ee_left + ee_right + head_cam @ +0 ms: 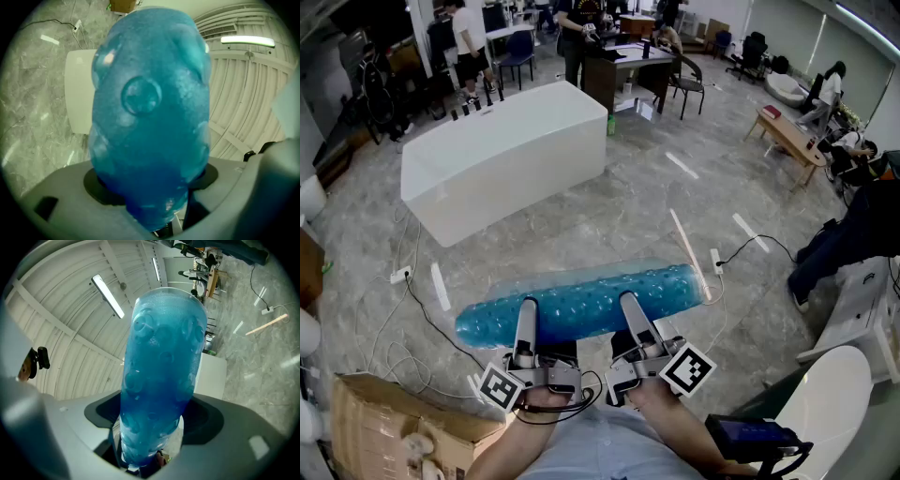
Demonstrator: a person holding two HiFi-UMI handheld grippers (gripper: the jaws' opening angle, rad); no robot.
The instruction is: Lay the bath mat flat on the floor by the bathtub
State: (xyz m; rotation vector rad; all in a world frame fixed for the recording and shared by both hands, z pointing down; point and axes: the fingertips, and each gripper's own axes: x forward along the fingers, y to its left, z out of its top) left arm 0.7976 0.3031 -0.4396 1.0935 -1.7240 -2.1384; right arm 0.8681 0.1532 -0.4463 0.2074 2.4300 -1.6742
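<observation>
The bath mat [581, 305] is a translucent blue roll with round suction bumps, held level and crosswise above the grey marble floor in the head view. My left gripper [526, 317] is shut on the roll left of its middle. My right gripper [631, 311] is shut on it right of its middle. In the left gripper view the mat [150, 117] fills the space between the jaws. The mat [159, 380] does the same in the right gripper view. The white bathtub [506, 155] stands on the floor beyond the roll, at the upper left.
A cardboard box [384, 422] sits at the lower left. Cables and a power strip [401, 275] lie on the floor left of the mat. A thin wooden stick [689, 253] lies near the roll's right end. Desks [628, 66], chairs and people stand farther back.
</observation>
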